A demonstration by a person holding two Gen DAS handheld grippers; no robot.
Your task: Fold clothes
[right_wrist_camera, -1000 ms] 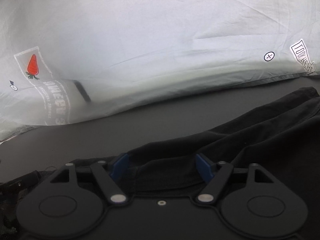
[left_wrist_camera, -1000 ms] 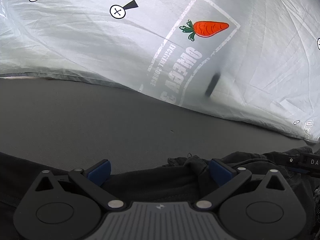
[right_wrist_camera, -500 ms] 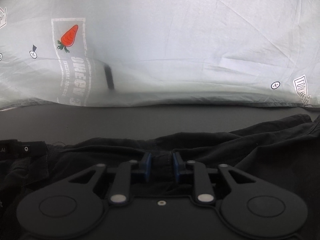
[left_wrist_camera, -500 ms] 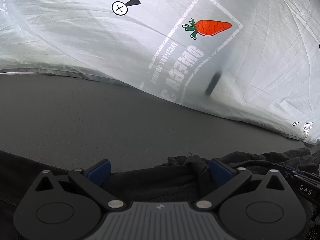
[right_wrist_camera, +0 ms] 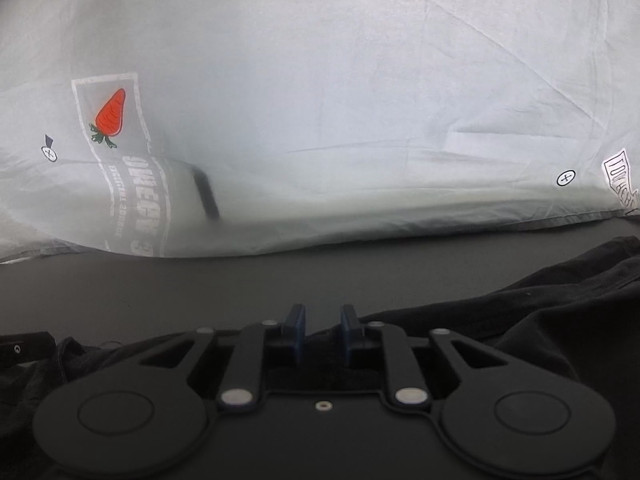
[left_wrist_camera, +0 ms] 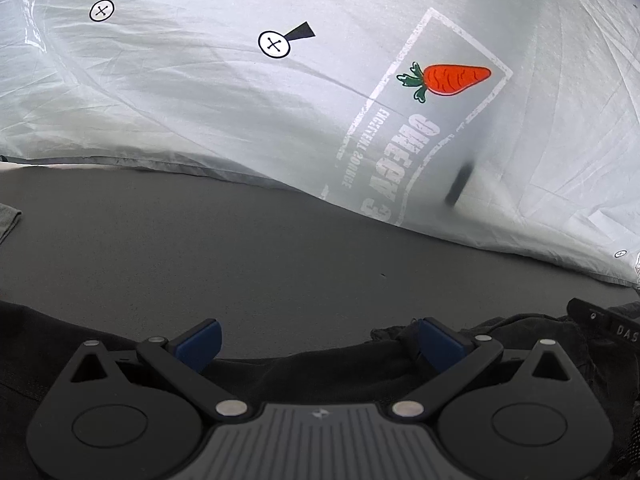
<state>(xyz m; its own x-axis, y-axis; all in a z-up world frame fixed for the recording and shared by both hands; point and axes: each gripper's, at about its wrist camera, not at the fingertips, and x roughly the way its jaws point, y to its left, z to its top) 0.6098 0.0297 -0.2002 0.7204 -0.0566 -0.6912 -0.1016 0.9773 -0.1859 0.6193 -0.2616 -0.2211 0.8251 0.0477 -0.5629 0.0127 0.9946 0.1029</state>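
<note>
Left tongs [left_wrist_camera: 318, 344] spread wide, nothing pinched; black garment [left_wrist_camera: 500, 344] bunched at the right pad, its edge running under both fingers. Right tongs [right_wrist_camera: 322, 338] nearly together, small gap visible, black garment [right_wrist_camera: 520, 320] lying just beside and beneath them; can't tell if cloth is clamped. Garment lies on the dark grey desk [left_wrist_camera: 240, 248], white carrot-print sheet [left_wrist_camera: 200, 112] hanging behind.

Garment [right_wrist_camera: 540, 320]: black matt cloth, soft, creased. Sheet [left_wrist_camera: 200, 112]: thin pale cloth, finely wrinkled, slightly translucent, with a flat printed carrot [left_wrist_camera: 454, 79]. Tabletop [left_wrist_camera: 240, 256]: dark grey, matt, finely grained. Left gripper [left_wrist_camera: 318, 344]: black matt plastic, blue pads [left_wrist_camera: 200, 342], bright metal pivot pins.
</note>
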